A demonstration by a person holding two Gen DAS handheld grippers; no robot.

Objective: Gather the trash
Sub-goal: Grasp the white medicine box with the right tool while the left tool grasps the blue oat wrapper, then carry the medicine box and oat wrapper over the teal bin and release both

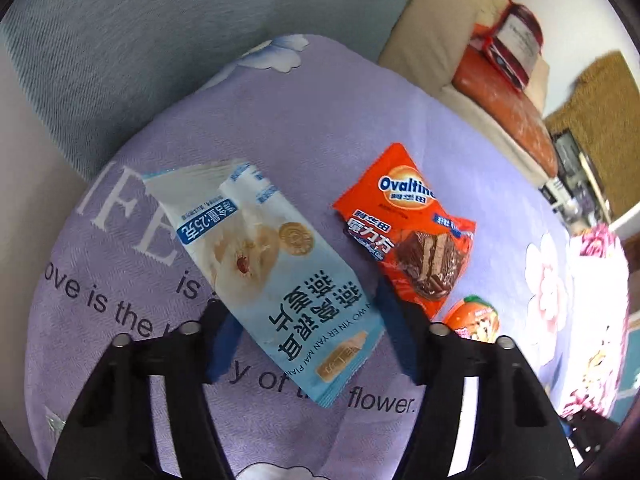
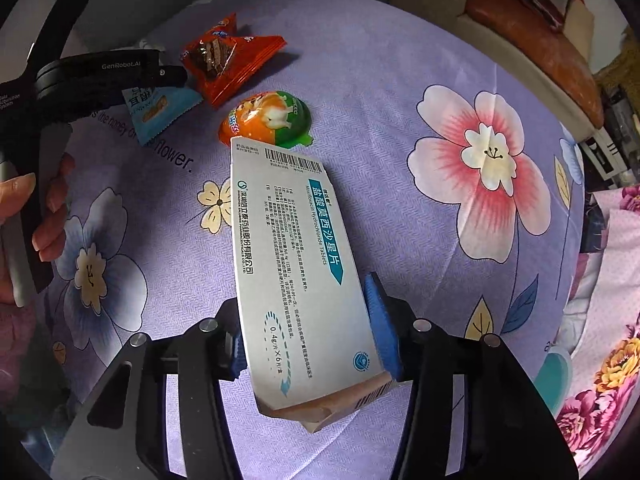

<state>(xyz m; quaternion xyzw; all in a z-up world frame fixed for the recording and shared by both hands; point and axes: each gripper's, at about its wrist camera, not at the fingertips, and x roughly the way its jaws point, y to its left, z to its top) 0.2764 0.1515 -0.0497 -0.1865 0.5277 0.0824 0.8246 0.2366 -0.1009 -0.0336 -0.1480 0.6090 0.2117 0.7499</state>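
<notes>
My left gripper point(image 1: 308, 332) is shut on a light blue oatmeal packet point(image 1: 276, 276) and holds it over the purple cloth point(image 1: 256, 112). An orange Ovaltine wrapper point(image 1: 408, 224) lies just right of it, with an orange jelly cup point(image 1: 476, 320) below that. My right gripper point(image 2: 310, 332) is shut on a white medicine box point(image 2: 296, 264). In the right wrist view the jelly cup point(image 2: 268, 118), the Ovaltine wrapper point(image 2: 228, 64) and the blue packet point(image 2: 156, 108) show beyond the box, with the left gripper's body point(image 2: 108, 76) on the left.
The purple flowered cloth point(image 2: 460, 80) covers the surface. A cream sofa point(image 1: 436, 40) with an orange cushion and a red box stands at the back right. Pink flowered fabric point(image 1: 596, 320) lies at the right edge. A teal wall rises behind.
</notes>
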